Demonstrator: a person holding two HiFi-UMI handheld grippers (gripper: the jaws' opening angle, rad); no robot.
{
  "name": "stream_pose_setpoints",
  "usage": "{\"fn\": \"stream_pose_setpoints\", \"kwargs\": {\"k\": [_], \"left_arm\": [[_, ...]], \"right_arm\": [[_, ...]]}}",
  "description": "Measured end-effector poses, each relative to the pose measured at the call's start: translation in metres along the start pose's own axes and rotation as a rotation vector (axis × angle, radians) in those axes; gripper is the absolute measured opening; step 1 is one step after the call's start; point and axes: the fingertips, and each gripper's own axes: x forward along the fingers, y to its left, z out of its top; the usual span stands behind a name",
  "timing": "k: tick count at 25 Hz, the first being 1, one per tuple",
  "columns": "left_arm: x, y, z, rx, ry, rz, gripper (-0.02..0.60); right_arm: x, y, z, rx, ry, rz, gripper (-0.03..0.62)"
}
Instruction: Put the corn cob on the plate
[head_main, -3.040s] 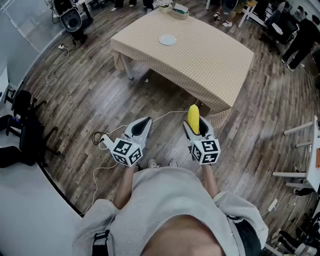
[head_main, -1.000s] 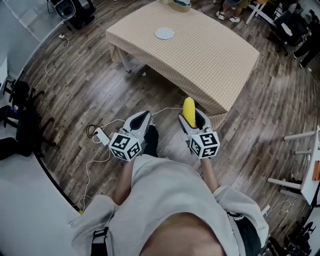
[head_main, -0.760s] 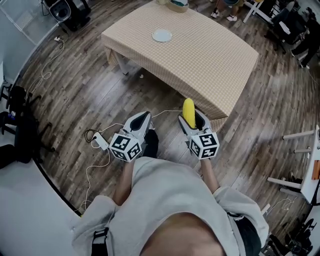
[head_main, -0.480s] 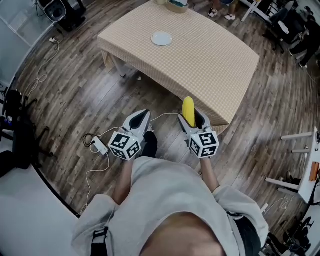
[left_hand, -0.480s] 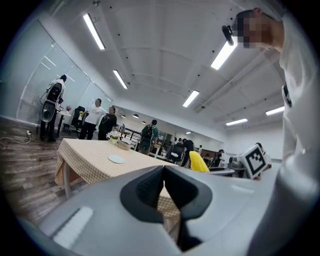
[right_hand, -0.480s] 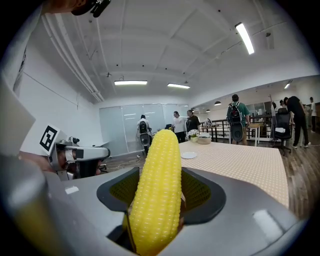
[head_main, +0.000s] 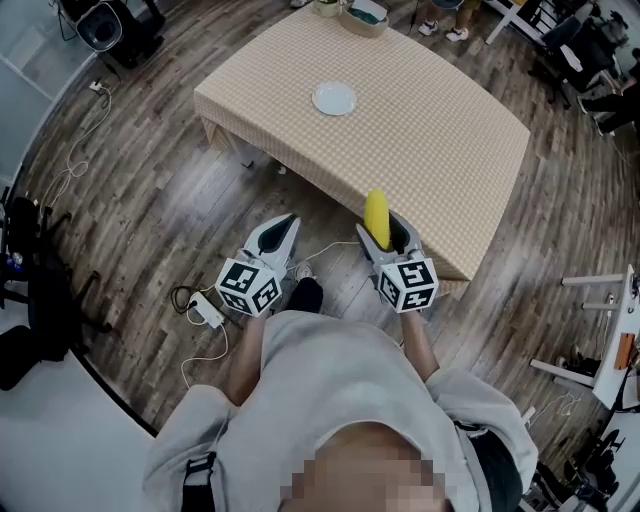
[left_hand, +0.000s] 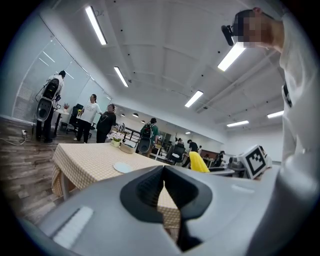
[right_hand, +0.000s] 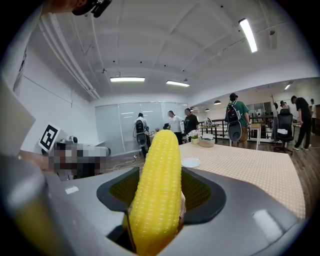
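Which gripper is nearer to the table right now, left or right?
Right. The right gripper, holding the corn cob, reaches the near edge of the table in the head view. The left gripper is over the floor, short of that edge.

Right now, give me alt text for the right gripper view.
A yellow corn cob is clamped in the right gripper, pointing ahead. Beyond it a small white plate sits on a checked table, with people standing farther back.
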Motion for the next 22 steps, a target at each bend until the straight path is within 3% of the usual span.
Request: {"fn": "stream_pose_setpoints", "kwargs": {"k": [13, 22], "left_arm": [[0.060, 0.097, 0.056, 0.014, -0.010, -0.058, 0.008], [0.069, 0.099, 0.045, -0.012, 0.027, -0.088, 0.008]], "right_arm": [[0.103, -0.018, 0.061, -0.026, -0.037, -0.070, 0.262], [0.110, -0.024, 0.053, 0.001, -0.006, -0.095, 0.262]]}}
